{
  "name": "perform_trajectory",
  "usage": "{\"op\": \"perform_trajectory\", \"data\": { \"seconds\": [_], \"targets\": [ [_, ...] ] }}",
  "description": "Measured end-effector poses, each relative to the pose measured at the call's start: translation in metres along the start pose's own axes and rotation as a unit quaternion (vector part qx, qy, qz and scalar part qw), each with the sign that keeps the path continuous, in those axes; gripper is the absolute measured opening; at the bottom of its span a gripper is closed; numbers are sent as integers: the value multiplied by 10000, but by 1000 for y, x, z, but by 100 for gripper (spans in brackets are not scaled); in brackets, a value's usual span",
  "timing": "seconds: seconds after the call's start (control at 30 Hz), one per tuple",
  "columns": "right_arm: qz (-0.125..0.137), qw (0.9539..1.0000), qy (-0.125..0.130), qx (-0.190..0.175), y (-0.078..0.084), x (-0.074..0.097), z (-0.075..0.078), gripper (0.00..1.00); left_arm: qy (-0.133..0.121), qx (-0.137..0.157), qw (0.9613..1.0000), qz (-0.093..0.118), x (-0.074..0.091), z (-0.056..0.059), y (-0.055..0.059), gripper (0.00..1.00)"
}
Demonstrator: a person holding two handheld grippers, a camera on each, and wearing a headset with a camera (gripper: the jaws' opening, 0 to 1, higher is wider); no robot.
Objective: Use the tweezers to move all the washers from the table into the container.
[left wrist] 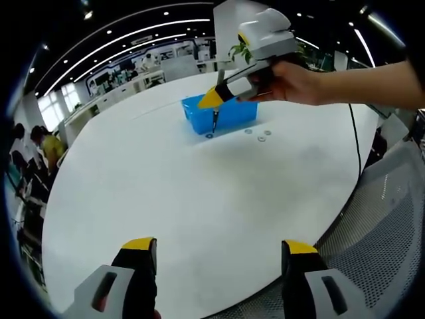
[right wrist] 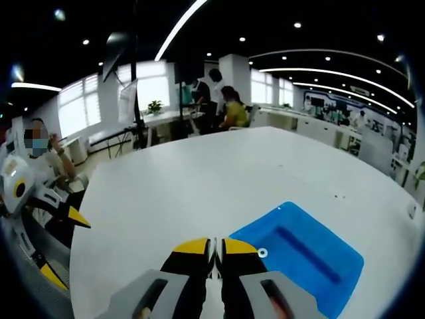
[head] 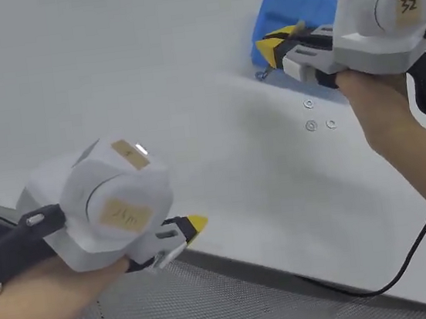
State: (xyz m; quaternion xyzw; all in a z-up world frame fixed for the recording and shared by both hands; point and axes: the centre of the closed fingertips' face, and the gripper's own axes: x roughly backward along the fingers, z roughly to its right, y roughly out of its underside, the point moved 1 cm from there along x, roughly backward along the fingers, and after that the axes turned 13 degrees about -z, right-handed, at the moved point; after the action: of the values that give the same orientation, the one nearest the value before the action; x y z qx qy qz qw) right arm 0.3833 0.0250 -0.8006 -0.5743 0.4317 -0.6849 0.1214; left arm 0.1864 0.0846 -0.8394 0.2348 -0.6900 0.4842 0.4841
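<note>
My right gripper [head: 268, 48] [right wrist: 216, 250] is shut on thin tweezers [head: 266, 69] [left wrist: 214, 119] that point down at the near edge of the blue container [head: 299, 5] [left wrist: 229, 114] [right wrist: 305, 259]. A small washer [right wrist: 262, 252] [left wrist: 210, 135] shows at the tweezers' tip; I cannot tell whether it is gripped. Three more washers [head: 309, 104] [left wrist: 261, 139] lie loose on the white table just beside the container. My left gripper [head: 192, 226] [left wrist: 219, 248] hovers open over the table's near edge, far from the washers, with nothing between its jaws.
The round white table [head: 220, 151] stretches bare between the two grippers. A perforated metal surface [head: 216, 311] runs below its near edge. A black cable [head: 401, 268] trails from the right gripper across the table. People work at desks [right wrist: 226, 109] far behind.
</note>
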Motion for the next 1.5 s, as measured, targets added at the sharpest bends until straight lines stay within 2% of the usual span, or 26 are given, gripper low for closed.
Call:
{"op": "perform_trajectory", "data": {
  "seconds": [0.37, 0.57, 0.83, 0.93, 1.13, 1.37, 1.43, 1.5],
  "targets": [
    [-115, 9996, 37, 239, 1, -11, 3, 3, -23, 10, 10000, -42, -1, -1, 2, 77],
    [-240, 9995, -29, 211, 5, -14, 2, 3, -24, 8, 10000, -63, -1, -1, 2, 76],
    [-335, 9989, 26, 323, 5, -15, 6, 3, -29, 1, 10000, -79, -1, -2, 3, 76],
    [-521, 9981, 6, 319, 10, -19, 5, 3, -35, 6, 10000, -83, -2, -2, 3, 76],
    [-544, 9980, 25, 332, 9, -19, 6, 3, -63, 10, 9999, -102, -2, -3, 3, 76],
    [-630, 9972, 47, 402, 7, -23, -3, 2, -57, 7, 9999, -98, -2, -3, 3, 76],
    [-609, 9961, 185, 607, 7, -23, -4, 1, -58, -5, 9999, -98, -2, -3, 3, 75],
    [-633, 9964, 203, 524, 8, -22, -5, 1, -57, -5, 9999, -89, -2, -3, 3, 76]
  ]
}}
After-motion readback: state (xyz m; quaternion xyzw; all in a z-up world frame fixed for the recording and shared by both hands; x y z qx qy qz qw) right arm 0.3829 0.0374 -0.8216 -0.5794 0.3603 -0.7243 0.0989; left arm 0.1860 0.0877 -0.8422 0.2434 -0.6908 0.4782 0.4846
